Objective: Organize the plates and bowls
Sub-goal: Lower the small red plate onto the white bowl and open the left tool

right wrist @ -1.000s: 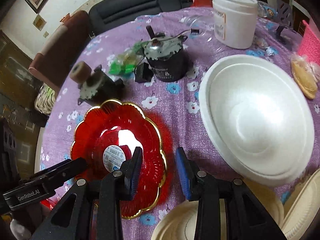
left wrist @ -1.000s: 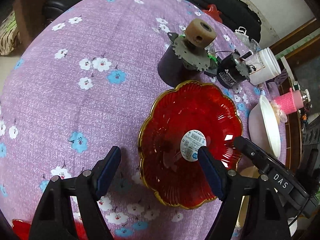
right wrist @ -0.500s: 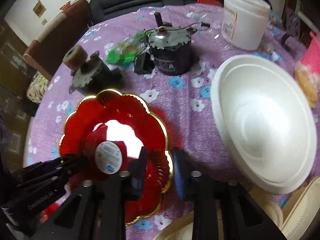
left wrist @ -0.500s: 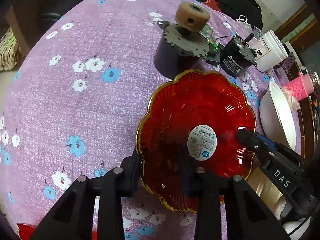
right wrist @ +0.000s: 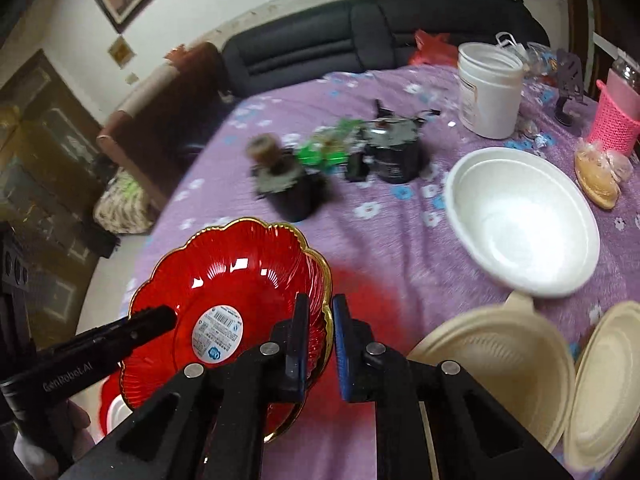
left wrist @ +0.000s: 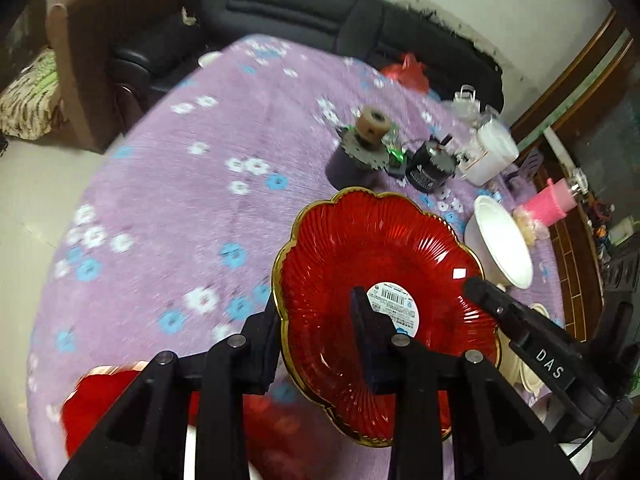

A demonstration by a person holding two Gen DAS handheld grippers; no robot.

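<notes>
A red scalloped glass bowl (left wrist: 372,264) with a gold rim and a round white label is held above the purple flowered tablecloth (left wrist: 180,200). My left gripper (left wrist: 320,340) is shut on its near-left rim. My right gripper (right wrist: 320,340) is shut on its right rim; the bowl (right wrist: 236,276) shows in that view too. A white foam bowl (right wrist: 520,220) rests on the cloth to the right. Beige bowls (right wrist: 500,364) lie at the front right. Another red dish (left wrist: 104,400) lies below the left gripper.
Two dark motors (right wrist: 288,184) (right wrist: 394,152), a white tub (right wrist: 488,88), a pink knitted holder (right wrist: 616,120) and a wrapped bun (right wrist: 600,180) stand at the far side of the table. A dark sofa (right wrist: 380,32) is behind.
Both grippers have closed on the red bowl's rim and lifted it off the cloth; the table has dropped away in both views.
</notes>
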